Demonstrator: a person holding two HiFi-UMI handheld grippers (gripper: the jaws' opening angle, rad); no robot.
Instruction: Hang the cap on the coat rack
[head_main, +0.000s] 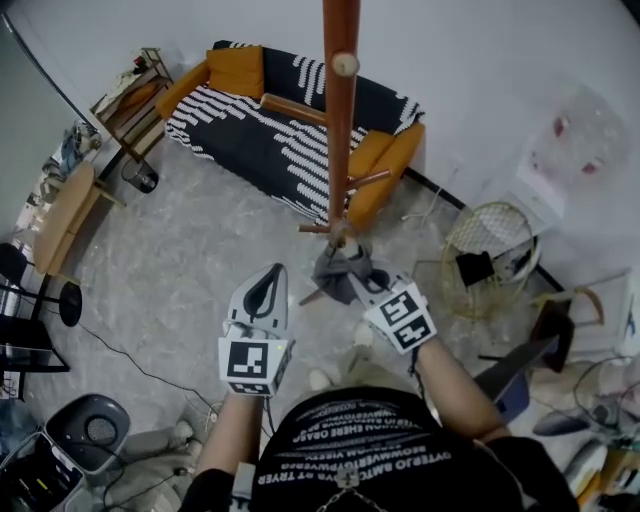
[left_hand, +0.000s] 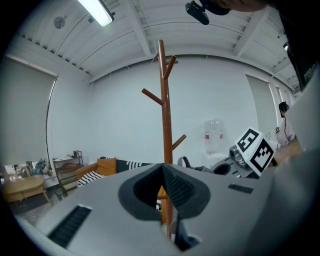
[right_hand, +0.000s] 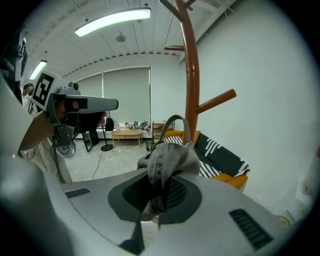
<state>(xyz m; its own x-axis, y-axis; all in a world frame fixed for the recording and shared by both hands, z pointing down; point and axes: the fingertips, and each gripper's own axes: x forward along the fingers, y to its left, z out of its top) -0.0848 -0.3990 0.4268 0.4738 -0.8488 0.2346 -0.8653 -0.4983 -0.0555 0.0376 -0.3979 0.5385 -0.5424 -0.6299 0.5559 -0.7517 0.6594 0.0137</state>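
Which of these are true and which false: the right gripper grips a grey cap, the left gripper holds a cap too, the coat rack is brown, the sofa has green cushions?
1. The right gripper grips a grey cap. True.
2. The left gripper holds a cap too. False: its jaws are together with nothing between them.
3. The coat rack is brown. True.
4. The sofa has green cushions. False: they are orange.

Grey floor (head_main: 200, 260) carries a striped sofa (head_main: 270, 130) at the far side, the coat rack (head_main: 341, 120) nearer, a low table (head_main: 65, 210) left, a wire basket (head_main: 490, 255) right.
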